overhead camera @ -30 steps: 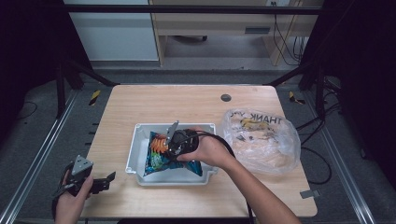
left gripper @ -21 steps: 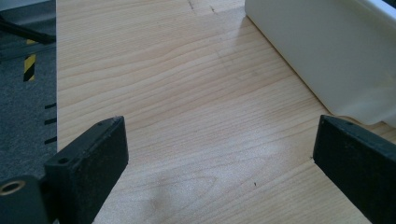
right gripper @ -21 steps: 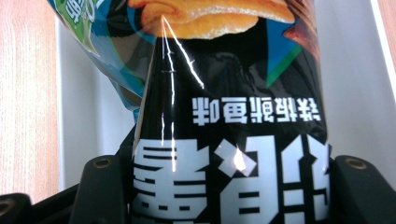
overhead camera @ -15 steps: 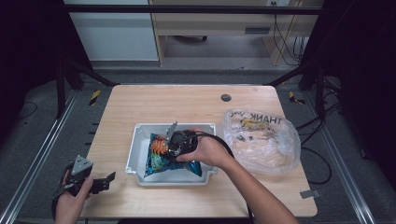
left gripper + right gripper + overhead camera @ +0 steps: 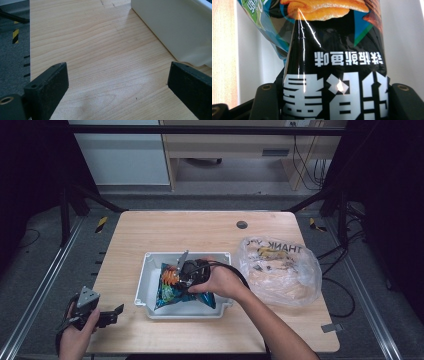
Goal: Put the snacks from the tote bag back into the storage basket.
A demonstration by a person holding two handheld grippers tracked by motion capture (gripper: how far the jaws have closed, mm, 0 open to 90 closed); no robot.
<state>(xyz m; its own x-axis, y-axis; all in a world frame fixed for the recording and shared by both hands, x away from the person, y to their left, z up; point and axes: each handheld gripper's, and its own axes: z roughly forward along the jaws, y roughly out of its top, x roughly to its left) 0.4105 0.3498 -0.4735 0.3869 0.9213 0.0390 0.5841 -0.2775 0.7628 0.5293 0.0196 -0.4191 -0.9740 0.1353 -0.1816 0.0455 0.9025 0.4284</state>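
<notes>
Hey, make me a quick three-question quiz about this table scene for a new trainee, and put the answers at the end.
1. True or false: the right gripper is shut on the snack bag.
2. Where does the snack bag lie? A) in the white tray B) on the bare table C) inside the clear plastic bag
3. How do the left gripper jaws stand, and what is between them?

Key
1. True.
2. A.
3. Open, with bare wooden tabletop between them, beside the tray's wall.
</notes>
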